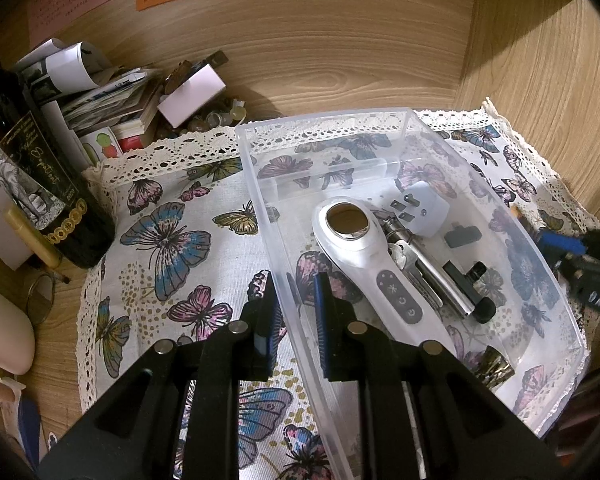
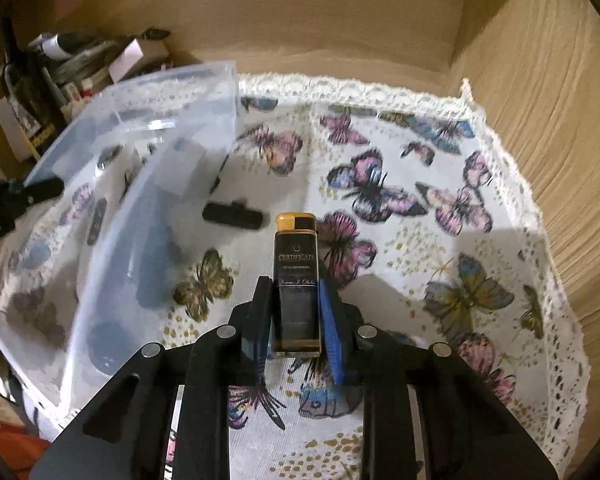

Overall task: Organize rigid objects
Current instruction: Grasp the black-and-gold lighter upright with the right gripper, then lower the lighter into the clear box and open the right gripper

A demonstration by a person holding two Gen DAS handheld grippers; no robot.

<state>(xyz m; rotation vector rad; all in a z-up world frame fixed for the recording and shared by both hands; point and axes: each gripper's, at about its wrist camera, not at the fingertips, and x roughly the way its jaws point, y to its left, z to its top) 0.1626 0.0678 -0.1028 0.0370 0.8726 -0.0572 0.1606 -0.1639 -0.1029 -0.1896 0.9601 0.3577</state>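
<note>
A clear plastic bin [image 1: 256,184] stands on the butterfly cloth [image 1: 172,240]. In it lie a white handheld device [image 1: 364,256], a white plug adapter [image 1: 428,208], keys with a metal tube [image 1: 424,268] and small black parts [image 1: 464,236]. My left gripper [image 1: 294,312] is shut on the bin's left wall. My right gripper [image 2: 294,300] is shut on a black lighter with a gold cap [image 2: 296,268], held above the cloth to the right of the bin [image 2: 100,216]. A small black part [image 2: 232,214] lies on the cloth by the bin.
A dark wine bottle [image 1: 32,184], stacked cards and papers [image 1: 112,104] and a white box [image 1: 192,94] crowd the back left. Wooden walls [image 1: 540,80] close the back and right. The right gripper shows at the right edge in the left wrist view [image 1: 592,268].
</note>
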